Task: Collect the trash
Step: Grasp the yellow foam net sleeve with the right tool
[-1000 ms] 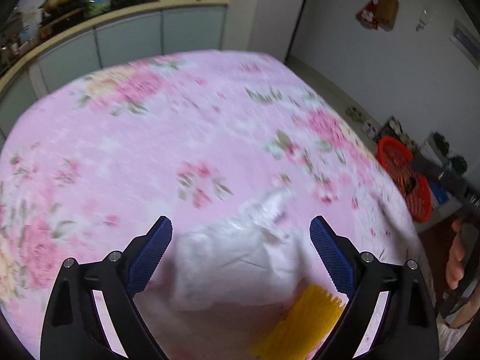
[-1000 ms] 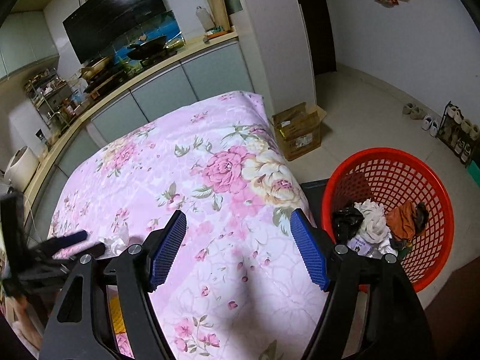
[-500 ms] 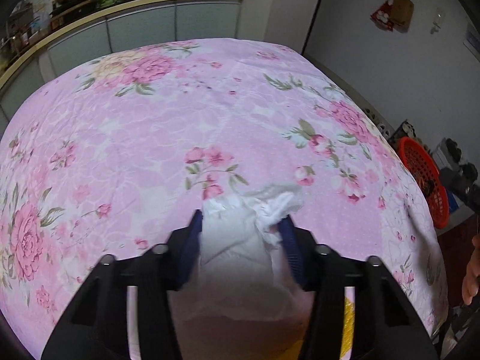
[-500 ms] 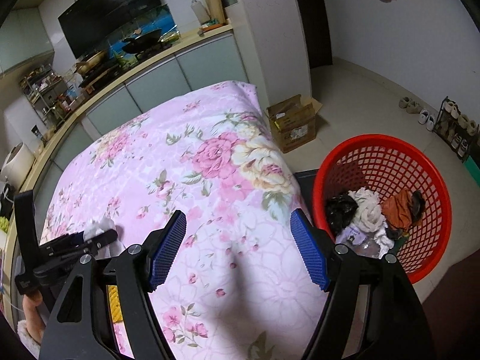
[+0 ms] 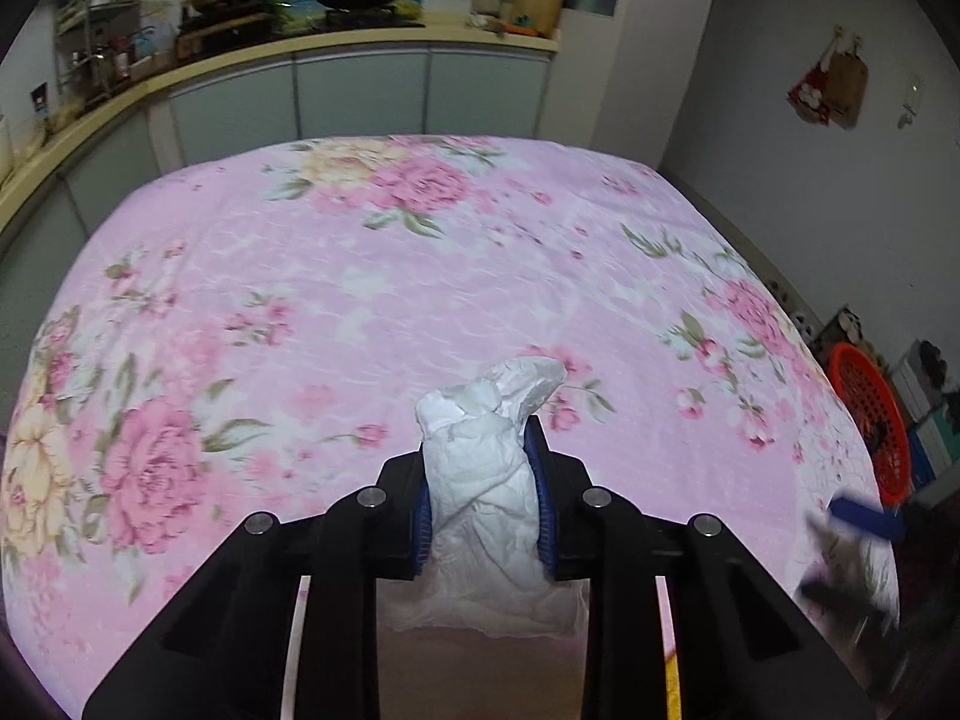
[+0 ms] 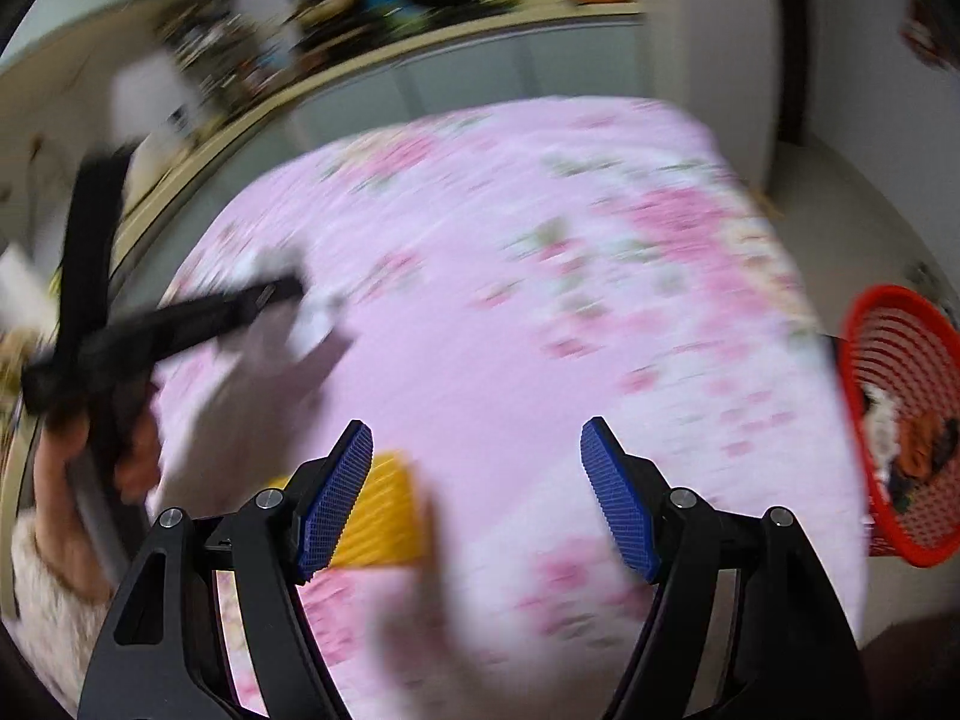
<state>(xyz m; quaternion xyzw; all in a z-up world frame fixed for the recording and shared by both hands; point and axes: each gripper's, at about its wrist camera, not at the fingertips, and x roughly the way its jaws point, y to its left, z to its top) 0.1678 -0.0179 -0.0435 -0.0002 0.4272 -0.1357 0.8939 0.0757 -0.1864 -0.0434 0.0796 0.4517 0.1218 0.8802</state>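
White tissue (image 5: 480, 480): we find this crumpled wad at lower centre of the left wrist view, its tip poking above the pads, its lower part resting on the cloth.
Left gripper (image 5: 483, 504): jaws pressed together, pinching the white tissue between the blue pads (image 5: 543, 510).
Right gripper (image 6: 477, 501): jaws spread and opening; we see nothing between them, only cloth below.
Yellow item (image 6: 384, 510): ribbed, just behind the right gripper's left pad, lower left of centre; blur hides what it is.
Floral cloth (image 5: 372, 312): pink, covering the surface.
Red basket (image 6: 900, 420): right edge of the right wrist view, scraps inside.
Hand (image 6: 90, 456): left edge, gripping a black handle.
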